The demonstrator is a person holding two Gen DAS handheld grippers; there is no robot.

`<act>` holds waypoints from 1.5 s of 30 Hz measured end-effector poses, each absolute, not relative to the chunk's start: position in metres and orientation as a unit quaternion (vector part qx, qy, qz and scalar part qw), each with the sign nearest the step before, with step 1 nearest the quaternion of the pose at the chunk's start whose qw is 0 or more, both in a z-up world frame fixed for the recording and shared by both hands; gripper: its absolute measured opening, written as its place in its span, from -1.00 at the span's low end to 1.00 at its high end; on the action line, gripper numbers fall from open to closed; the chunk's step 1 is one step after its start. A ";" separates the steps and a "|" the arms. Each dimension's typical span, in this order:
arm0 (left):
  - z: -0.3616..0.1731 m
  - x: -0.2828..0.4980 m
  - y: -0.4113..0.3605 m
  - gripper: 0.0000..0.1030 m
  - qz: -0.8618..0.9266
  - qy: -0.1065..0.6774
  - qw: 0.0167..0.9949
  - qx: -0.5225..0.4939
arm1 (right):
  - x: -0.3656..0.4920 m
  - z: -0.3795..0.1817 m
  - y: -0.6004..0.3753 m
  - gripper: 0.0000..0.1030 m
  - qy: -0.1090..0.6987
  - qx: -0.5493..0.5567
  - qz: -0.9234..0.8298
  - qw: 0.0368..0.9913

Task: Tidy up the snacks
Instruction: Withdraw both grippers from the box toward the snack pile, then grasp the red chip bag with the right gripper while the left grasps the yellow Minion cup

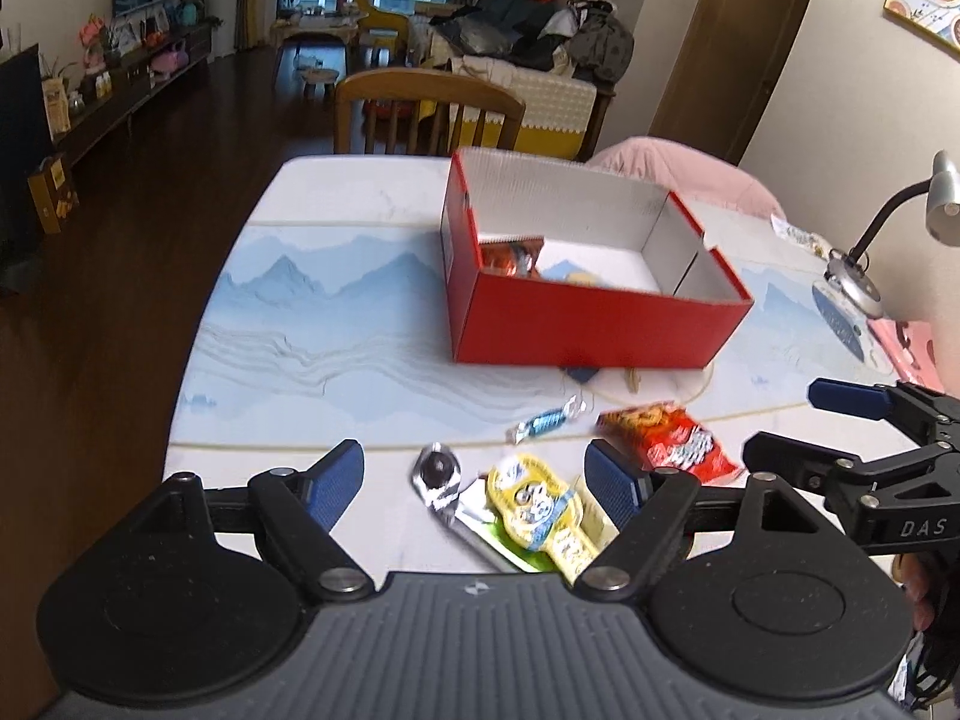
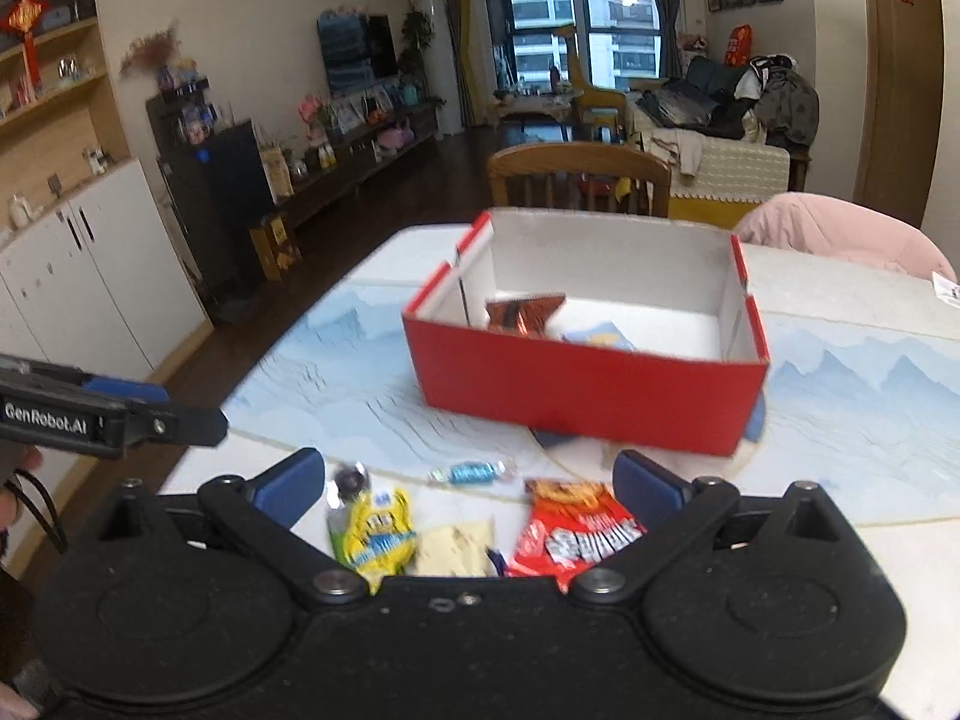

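- Snacks are being left loose on the table before the red box.
- Left gripper and right gripper are being held agape, gripping nothing.

Wooden chair stood at table's far end, pink cushion beside it. Desk lamp sat at table's right edge. Cluttered sofa, TV and window behind.

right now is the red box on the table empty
No, the red box already holds an orange-brown snack packet and a pale blue packet near its left end.
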State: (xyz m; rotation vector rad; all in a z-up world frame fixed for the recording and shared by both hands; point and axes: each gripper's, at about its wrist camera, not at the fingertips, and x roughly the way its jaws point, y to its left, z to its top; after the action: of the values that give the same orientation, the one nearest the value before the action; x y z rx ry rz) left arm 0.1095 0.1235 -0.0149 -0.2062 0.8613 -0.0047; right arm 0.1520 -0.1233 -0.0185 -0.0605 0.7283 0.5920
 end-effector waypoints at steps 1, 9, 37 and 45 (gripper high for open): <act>-0.019 0.109 0.124 0.57 -0.006 0.421 0.901 -0.104 | 0.150 -0.021 -0.124 1.00 0.353 -0.036 0.283 0.891; -0.059 0.116 0.116 0.57 -0.010 0.472 0.874 -0.117 | 0.152 -0.053 -0.138 0.99 0.390 -0.051 0.256 0.883; -0.118 0.213 0.091 0.54 0.070 0.569 0.790 -0.217 | 0.267 -0.124 -0.126 0.86 0.524 -0.025 0.191 0.829; -0.124 0.224 0.083 0.32 0.076 0.581 0.783 -0.210 | 0.272 -0.131 -0.120 0.81 0.539 -0.023 0.211 0.815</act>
State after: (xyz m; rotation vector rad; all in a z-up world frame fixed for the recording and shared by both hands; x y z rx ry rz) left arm 0.2239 0.0828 -0.1240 -0.4529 1.2538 0.1636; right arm 0.2725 -0.1197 -0.1306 -0.0487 1.1491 0.4507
